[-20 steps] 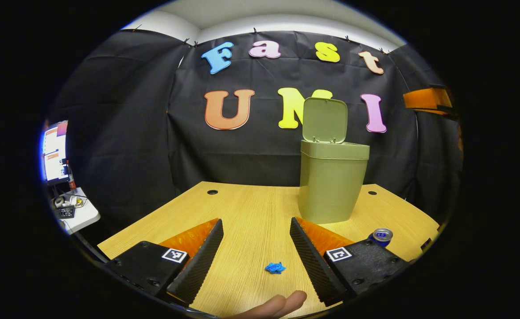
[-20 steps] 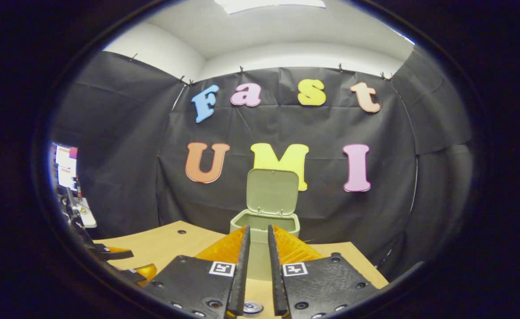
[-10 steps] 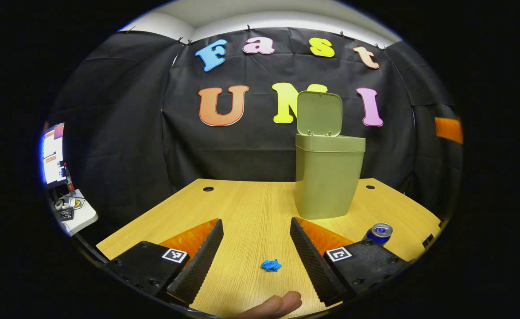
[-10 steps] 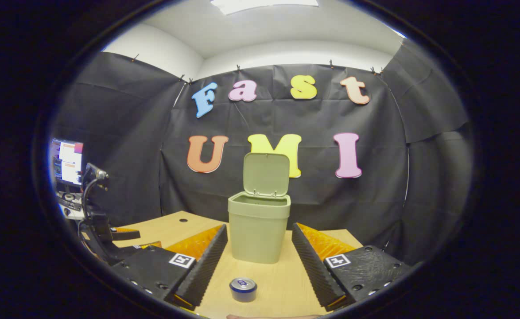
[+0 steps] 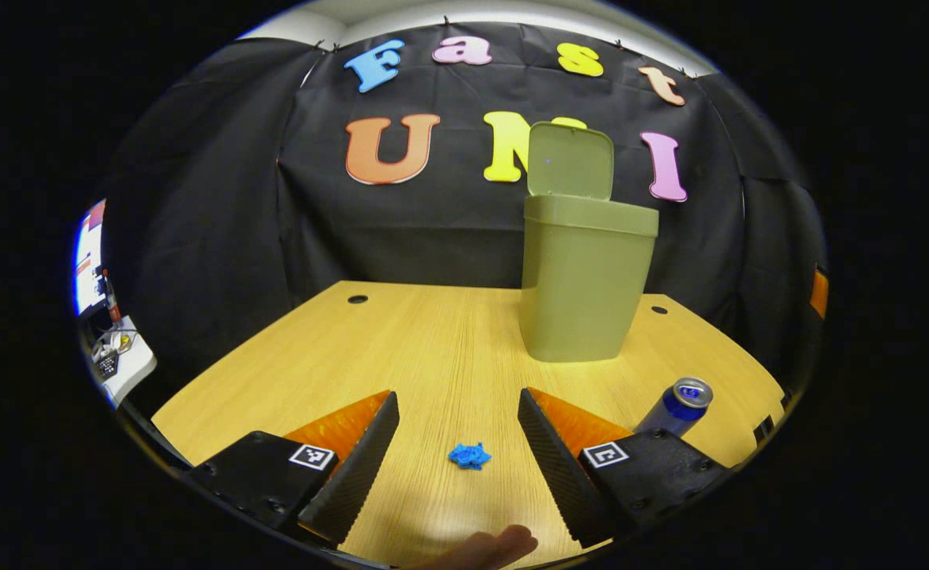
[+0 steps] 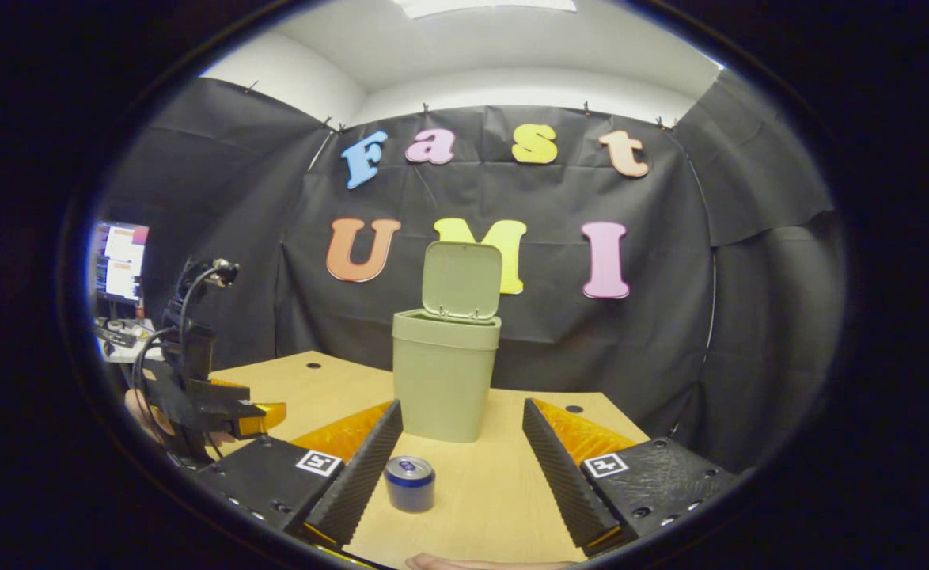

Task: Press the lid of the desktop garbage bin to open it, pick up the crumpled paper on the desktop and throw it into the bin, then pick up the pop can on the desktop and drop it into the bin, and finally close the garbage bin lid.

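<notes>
Lab recording booth: black cloth wall [image 6: 670, 332], wooden desk [image 5: 433, 348], side monitor [image 6: 120, 257]

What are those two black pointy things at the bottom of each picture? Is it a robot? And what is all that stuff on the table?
It is no robot: a person holds a pair of tongs in each hand, and a small camera rides on each pair. One picture looks out along the left tongs, the other along the right tongs. The pointy things are their fingers, spread open and holding nothing. On the wooden table stands a green bin with its lid flipped up. A little blue crumpled paper lies between the left fingers. A pop can stands upright in front of the right tongs.
</notes>
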Demonstrator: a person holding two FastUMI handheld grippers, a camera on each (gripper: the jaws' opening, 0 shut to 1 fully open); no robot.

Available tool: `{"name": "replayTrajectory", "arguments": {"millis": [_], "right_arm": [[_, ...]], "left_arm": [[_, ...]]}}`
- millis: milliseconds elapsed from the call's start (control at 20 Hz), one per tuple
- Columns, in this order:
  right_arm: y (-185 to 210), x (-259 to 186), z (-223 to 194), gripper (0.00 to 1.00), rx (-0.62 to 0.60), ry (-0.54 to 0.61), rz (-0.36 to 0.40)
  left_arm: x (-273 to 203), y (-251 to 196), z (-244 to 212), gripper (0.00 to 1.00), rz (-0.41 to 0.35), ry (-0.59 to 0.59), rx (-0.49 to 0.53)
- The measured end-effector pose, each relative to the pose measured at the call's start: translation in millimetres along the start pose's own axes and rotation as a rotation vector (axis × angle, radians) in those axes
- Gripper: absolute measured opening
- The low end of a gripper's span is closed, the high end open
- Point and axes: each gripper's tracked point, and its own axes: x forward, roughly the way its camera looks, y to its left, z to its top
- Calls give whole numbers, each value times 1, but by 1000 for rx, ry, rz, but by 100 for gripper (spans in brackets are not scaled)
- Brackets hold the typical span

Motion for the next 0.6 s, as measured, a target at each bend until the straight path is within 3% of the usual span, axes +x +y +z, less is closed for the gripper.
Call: {"name": "replayTrajectory", "arguments": {"millis": [350, 600], "right_arm": [[-16, 8, -4, 95, 16, -7, -51], [-15, 9, -7, 95, 11, -4, -52]], "left_arm": [[32, -19, -57, 98, -61, 185, 38], [48, -11, -81, 96, -52, 276, -23]]}}
